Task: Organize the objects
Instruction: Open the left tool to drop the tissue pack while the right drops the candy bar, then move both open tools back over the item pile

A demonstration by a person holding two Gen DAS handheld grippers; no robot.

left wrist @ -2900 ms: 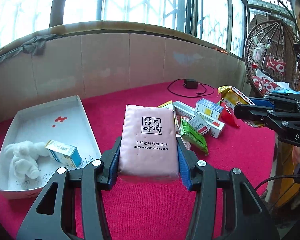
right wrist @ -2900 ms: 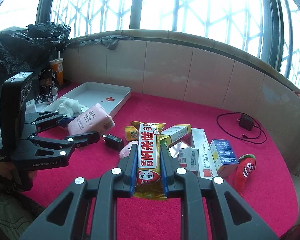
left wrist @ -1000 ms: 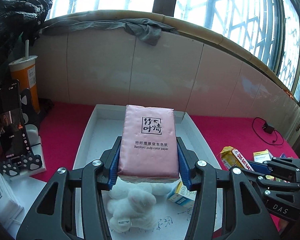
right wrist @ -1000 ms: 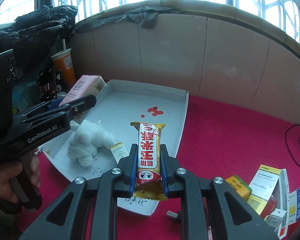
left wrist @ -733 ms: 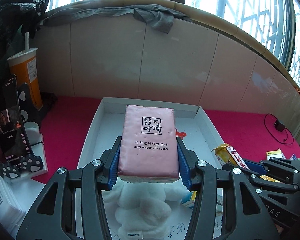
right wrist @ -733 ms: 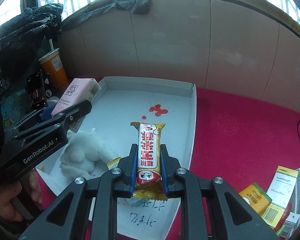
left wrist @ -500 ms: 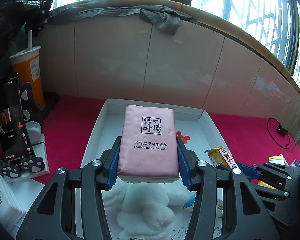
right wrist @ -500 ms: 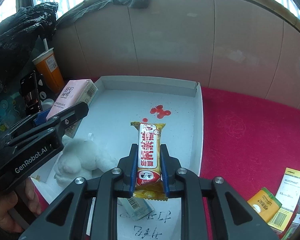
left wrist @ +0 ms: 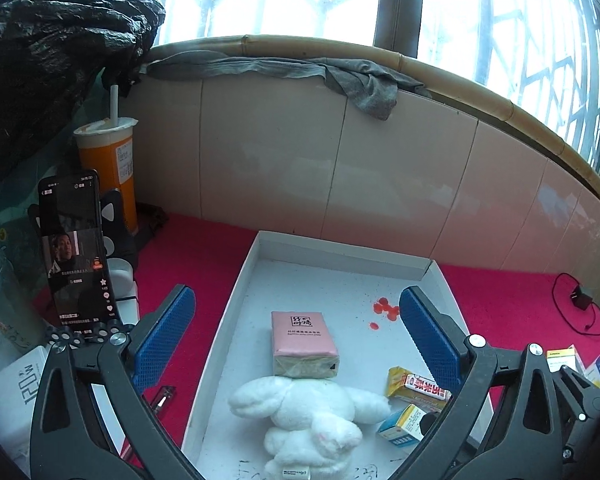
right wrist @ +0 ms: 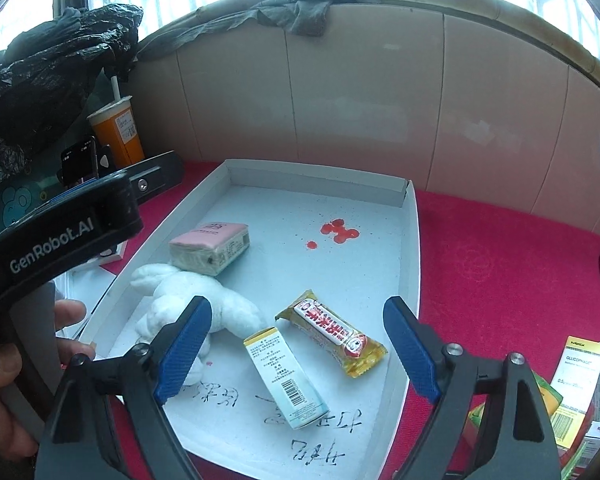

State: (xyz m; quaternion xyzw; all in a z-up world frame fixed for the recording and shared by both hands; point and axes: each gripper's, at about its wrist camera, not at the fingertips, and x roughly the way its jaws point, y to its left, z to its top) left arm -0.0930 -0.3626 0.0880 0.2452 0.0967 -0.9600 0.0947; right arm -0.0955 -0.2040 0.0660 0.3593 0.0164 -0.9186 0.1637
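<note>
1. Two hand-held grippers hang over a shallow white tray [right wrist: 410, 248] on a red cloth [right wrist: 500, 264]. The left gripper [left wrist: 298, 328] has its blue pads spread wide with nothing between them; its jaws have just been opening. The right gripper [right wrist: 296, 344] is likewise spread and empty, its jaws also just opened.

2. The step in hand looks like a release: both grippers have let go of their loads into the tray.

3. The tray holds four things. A pink tissue pack [left wrist: 303, 342] lies flat near the middle, just behind a white plush toy [left wrist: 306, 416]. A yellow snack bar [right wrist: 332, 332] lies toward the tray's right side. A small white and blue box [right wrist: 286, 376] lies beside the bar, close to the plush toy's arm. Red blots [right wrist: 338, 232] mark the tray floor further back.

4. More items wait outside the tray: several small boxes [right wrist: 580, 384] lie on the cloth off to the right.

5. The next move likely calls for both grippers to draw back from the tray, swing right to the loose boxes, and close on one each.

6. At the left, beyond the tray, stand an orange drink cup [left wrist: 108, 164] and a propped phone [left wrist: 76, 256]; they seem apart from the sorting.
</note>
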